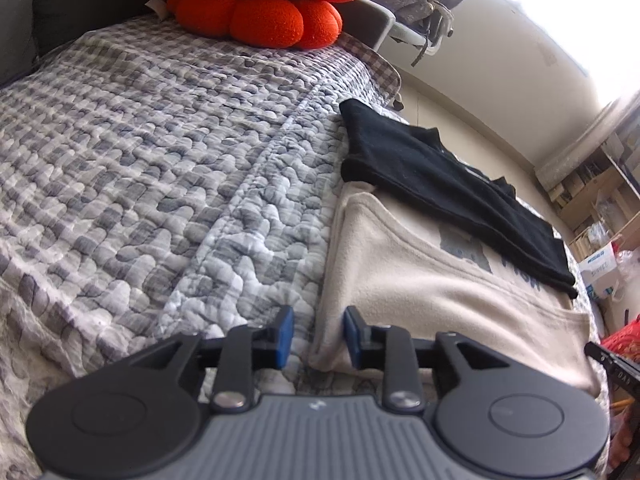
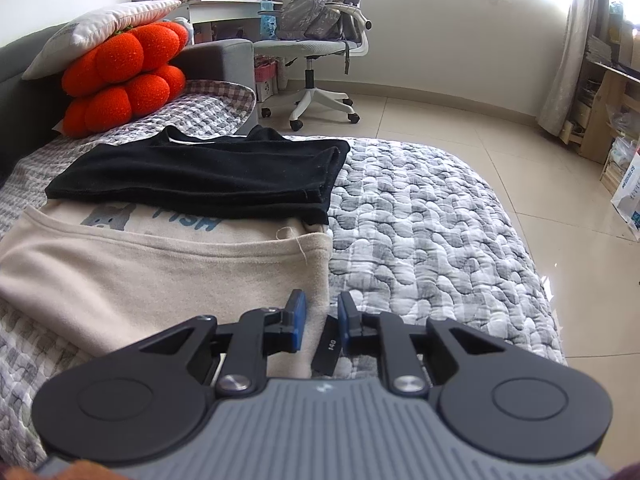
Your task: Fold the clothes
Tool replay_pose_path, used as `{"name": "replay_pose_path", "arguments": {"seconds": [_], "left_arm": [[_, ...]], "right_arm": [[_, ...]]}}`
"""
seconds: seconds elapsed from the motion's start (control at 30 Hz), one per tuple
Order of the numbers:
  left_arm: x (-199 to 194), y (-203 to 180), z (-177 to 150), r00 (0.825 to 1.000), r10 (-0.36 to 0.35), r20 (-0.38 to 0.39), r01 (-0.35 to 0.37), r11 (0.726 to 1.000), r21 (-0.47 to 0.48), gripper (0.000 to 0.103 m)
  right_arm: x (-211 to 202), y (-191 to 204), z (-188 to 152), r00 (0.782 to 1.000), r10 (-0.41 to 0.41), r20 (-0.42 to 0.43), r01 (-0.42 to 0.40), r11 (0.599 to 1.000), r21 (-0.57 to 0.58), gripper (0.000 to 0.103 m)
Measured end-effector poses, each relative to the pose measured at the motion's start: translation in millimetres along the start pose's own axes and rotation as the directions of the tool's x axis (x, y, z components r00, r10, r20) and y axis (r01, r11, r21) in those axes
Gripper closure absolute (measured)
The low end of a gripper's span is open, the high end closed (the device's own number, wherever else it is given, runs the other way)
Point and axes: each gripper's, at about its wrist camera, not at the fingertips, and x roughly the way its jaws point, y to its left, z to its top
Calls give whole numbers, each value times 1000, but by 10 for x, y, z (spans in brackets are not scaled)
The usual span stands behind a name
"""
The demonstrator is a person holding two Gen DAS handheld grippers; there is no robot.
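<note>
Left gripper (image 1: 318, 334): jaws apart, nothing pinched; the near left corner of the beige shirt (image 1: 420, 280) lies just under and between the pads, not clamped. Right gripper (image 2: 320, 322): jaws narrowly apart, straddling the shirt's near right corner (image 2: 316, 280); can't tell if the pads touch cloth, but no fabric looks gripped. Treat both as released.

Beige shirt lies flat on the bed quilt (image 1: 140, 160), along the bed's side edge nearest the floor. Bottom part looks already turned up over the printed front, hem running across below the blue lettering (image 2: 188, 220). Folded black garment (image 2: 200, 178) sits on its far end, partly overlapping it.

Beyond: orange plush cushion (image 2: 124, 80) at the head end, office chair (image 2: 324, 40) on the floor.

Judgement: black piece done, beige one partway. Left: at least one more fold of the beige shirt, then stack.
</note>
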Motion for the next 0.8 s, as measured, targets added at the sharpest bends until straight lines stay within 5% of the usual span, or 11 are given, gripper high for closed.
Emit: {"name": "replay_pose_path", "arguments": {"seconds": [0.5,0.63,0.8], "left_arm": [[75,-165,195,998,-9,56,8,1000,19,64],[203,-261,191,999,-30,16,29,998,62,66],[278,-281,211,1000,11,21,-13,997,79,82]], "right_arm": [[-3,-98,116,999,1,42,-3,998,59,84],[40,-75,130,999,22,31,-24,998,57,84],[117,-45,136,999,40,2,-40,998,47,84]]}}
